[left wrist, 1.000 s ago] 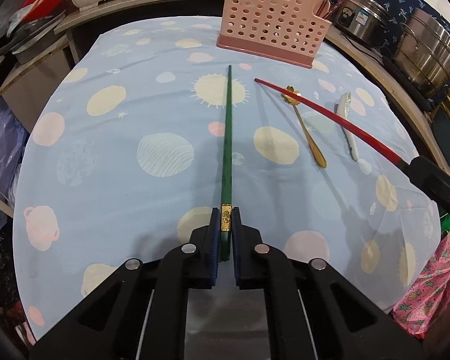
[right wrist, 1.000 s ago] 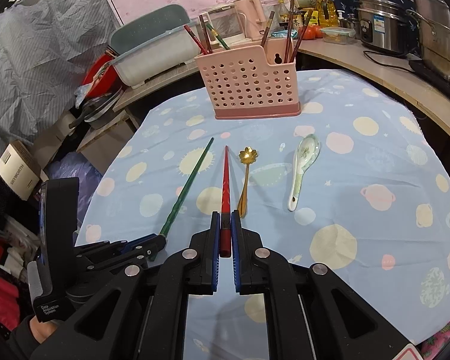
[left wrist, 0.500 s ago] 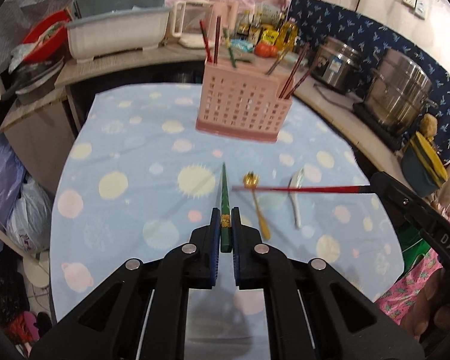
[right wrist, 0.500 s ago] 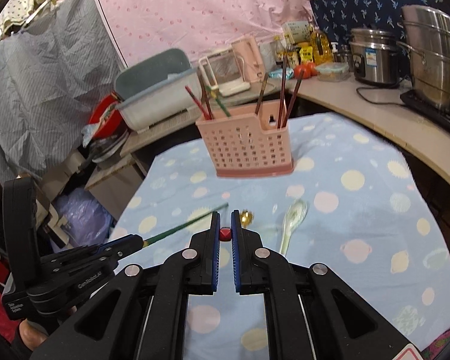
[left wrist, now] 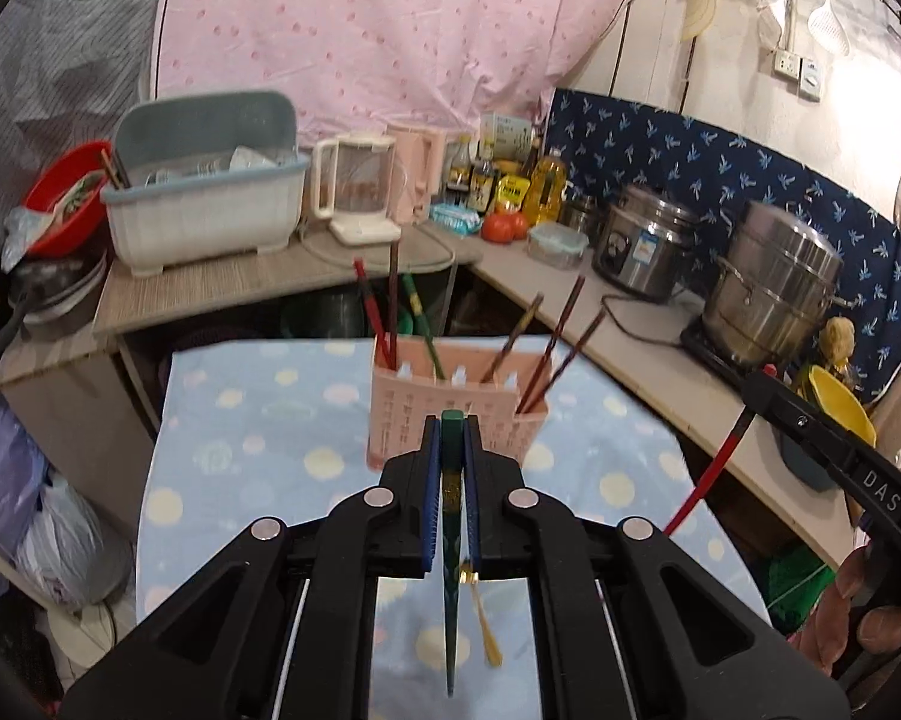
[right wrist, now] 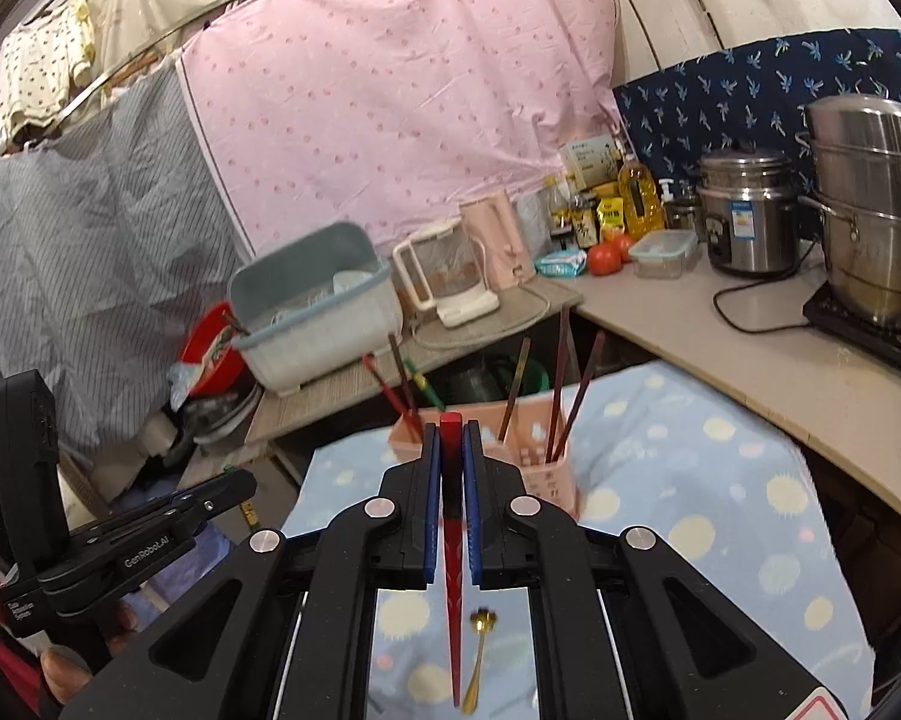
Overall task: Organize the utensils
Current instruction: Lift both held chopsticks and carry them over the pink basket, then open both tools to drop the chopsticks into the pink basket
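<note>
Left wrist view: one left gripper (left wrist: 450,438) pinching one green chopstick (left wrist: 450,612), tip down. One right gripper (right wrist: 450,447) clamped on one red chopstick (right wrist: 452,588). One pink utensil basket (left wrist: 456,414), far centre, holding six chopsticks. One gold spoon (right wrist: 477,660) on tablecloth (right wrist: 690,480).

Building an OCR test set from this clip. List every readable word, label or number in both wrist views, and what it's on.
"DAS": right gripper's body, seen from the left wrist view; the rest is cut off.
"GenRobot.AI": left gripper's body, right wrist view.
"Data Acquisition System": probably, small print on the same body; barely legible.
Rice cooker sticker: too small to read.
Bottles and packets on the counter: print too blurred to read.
</note>
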`<act>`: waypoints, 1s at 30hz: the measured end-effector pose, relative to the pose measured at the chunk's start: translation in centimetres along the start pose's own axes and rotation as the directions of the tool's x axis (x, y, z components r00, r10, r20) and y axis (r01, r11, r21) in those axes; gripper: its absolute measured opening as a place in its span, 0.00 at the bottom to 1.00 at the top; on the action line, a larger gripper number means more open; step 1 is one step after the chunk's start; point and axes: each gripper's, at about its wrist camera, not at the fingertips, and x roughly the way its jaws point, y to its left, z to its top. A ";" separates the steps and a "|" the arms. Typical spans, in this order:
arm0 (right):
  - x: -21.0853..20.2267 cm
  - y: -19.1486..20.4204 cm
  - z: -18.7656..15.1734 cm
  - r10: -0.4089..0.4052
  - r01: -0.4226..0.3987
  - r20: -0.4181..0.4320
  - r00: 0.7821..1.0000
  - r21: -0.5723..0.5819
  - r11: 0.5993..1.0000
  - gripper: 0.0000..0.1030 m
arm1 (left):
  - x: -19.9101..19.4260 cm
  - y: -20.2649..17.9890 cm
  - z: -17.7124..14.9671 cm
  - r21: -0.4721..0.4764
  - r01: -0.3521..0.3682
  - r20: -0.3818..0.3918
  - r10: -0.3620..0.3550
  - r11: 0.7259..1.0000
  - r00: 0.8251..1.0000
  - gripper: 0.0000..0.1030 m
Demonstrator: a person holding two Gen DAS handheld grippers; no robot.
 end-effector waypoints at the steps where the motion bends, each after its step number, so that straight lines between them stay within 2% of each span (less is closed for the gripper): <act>1: 0.3 -0.1 0.9 0.001 -0.001 0.013 1.000 0.005 1.000 0.07 | 0.1 -0.1 1.0 -0.001 0.003 0.014 -0.003 1.000 1.000 0.07; 5: 1.5 -0.4 4.1 -0.006 0.004 0.076 0.997 0.019 1.000 0.07 | 0.5 -0.2 4.7 -0.009 0.009 0.082 -0.008 1.000 0.997 0.07; 8: 2.8 -0.4 6.9 -0.017 0.013 0.124 0.992 0.034 0.999 0.07 | 0.8 0.1 8.0 -0.027 0.017 0.153 -0.013 0.999 0.988 0.07; 14: 6.0 0.2 10.9 -0.023 0.013 0.196 0.980 0.053 0.999 0.07 | 2.4 0.5 13.2 -0.061 0.027 0.242 -0.011 0.998 0.970 0.07; 20: 10.1 0.3 11.5 -0.051 0.045 0.183 0.982 0.038 0.998 0.07 | 6.4 1.3 14.2 -0.082 0.020 0.202 -0.003 0.996 0.979 0.07; 30: 16.8 -1.4 6.9 -0.066 0.064 0.024 0.998 0.064 0.996 0.07 | 12.0 2.4 11.3 -0.096 0.023 0.108 -0.013 0.995 0.994 0.07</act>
